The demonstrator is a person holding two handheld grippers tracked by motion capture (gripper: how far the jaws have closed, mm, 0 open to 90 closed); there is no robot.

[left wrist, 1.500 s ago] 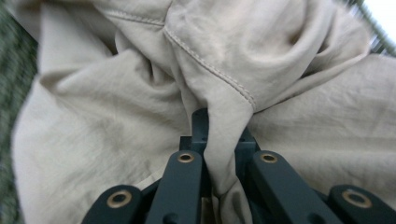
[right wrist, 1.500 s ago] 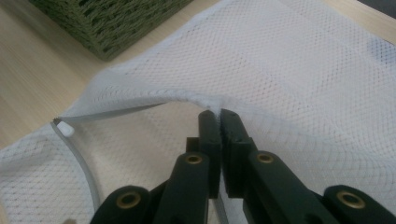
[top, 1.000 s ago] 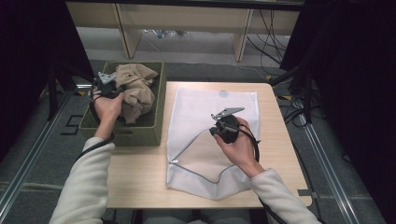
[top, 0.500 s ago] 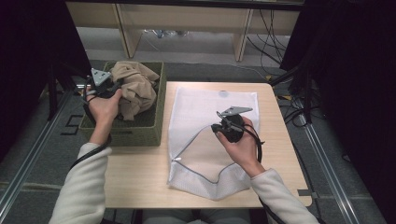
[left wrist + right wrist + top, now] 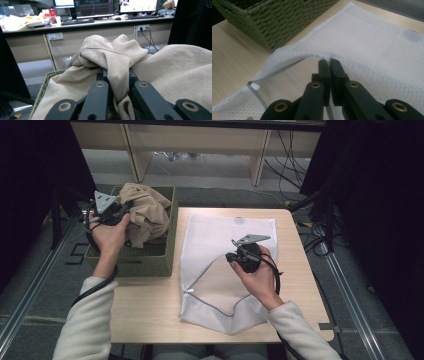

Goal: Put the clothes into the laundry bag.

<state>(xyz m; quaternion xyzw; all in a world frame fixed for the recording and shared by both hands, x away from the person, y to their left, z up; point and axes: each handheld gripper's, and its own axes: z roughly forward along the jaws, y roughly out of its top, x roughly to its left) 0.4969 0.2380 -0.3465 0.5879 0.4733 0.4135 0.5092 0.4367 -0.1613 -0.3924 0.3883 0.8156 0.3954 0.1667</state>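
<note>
Green woven basket (image 5: 150,265) at the table's (image 5: 145,315) left edge, holding a crumpled beige garment (image 5: 145,212) heaped above the rim. Same garment in the left gripper view (image 5: 160,72), spilling over the basket's woven wall (image 5: 41,92). Basket corner also in the right gripper view (image 5: 274,22), interior too dark to read. White mesh laundry bag (image 5: 220,250) flat on the tabletop just right of the basket, mouth lifted open along its grey zipper edge (image 5: 205,272); nothing inside, bare mesh seen through the opening (image 5: 294,82).

Left gripper (image 5: 119,212) at the basket's far left, jaws narrow and clamped on 1 fold of the garment (image 5: 118,75), cloth bunched between the pads. Right gripper (image 5: 231,256) over the middle of the bag, jaws nearly closed, pinching the upper lip of the bag's mouth (image 5: 322,56) and holding it off the lower layer.

Against 1 second earlier: left hand (image 5: 107,237) higher and farther from the person, garment drawn up out of the basket with it, more of the cloth raised above the rim. Right hand (image 5: 257,277) in the same place, bag mouth held open as before.

Bag's long axis running away from the person, mouth facing left toward the basket, closed end toward the far table edge. Garment bunched, no clear long axis.
</note>
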